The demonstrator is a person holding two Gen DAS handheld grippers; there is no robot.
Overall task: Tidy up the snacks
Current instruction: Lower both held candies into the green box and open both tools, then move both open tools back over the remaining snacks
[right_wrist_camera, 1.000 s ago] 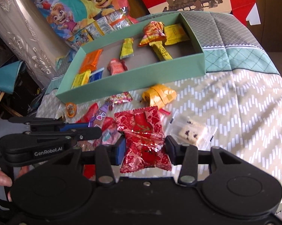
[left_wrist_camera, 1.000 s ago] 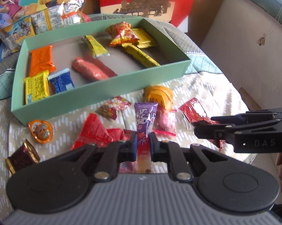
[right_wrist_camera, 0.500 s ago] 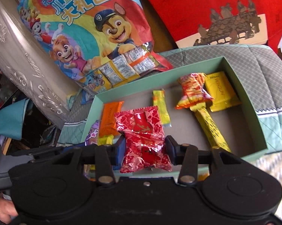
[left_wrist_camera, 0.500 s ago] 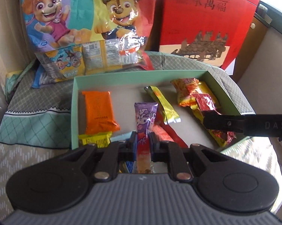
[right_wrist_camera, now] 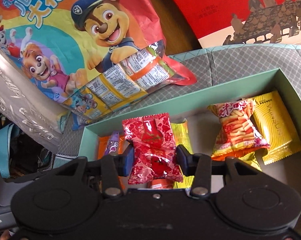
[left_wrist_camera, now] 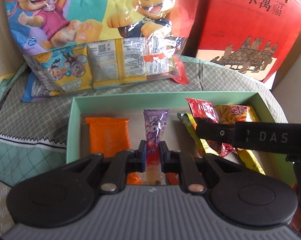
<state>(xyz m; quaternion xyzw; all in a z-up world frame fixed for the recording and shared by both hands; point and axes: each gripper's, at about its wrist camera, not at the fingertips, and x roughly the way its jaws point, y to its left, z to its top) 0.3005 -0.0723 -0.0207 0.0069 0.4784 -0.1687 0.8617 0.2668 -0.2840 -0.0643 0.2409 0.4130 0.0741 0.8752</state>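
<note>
Purple and narrow, a stick-shaped candy packet (left_wrist_camera: 155, 127) stands pinched upright in the left claw (left_wrist_camera: 152, 156), held above the floor of a mint-green cardboard box (left_wrist_camera: 130, 99). Just left of it in the box lies an orange wrapper (left_wrist_camera: 109, 133). To the right, the right claw (right_wrist_camera: 155, 160) is pinching a red patterned foil packet (right_wrist_camera: 153, 146), also over the box. Beyond that packet lie a thin yellow stick wrapper (right_wrist_camera: 181, 136), a red-and-orange packet printed with fries (right_wrist_camera: 237, 131) and a flat yellow sachet (right_wrist_camera: 276, 128) partly under it. The box sits on a grey quilted bedspread (left_wrist_camera: 40, 108). Behind it leans a large cartoon-puppy snack bag (left_wrist_camera: 102, 40) beside a red gift box (left_wrist_camera: 244, 26).
</note>
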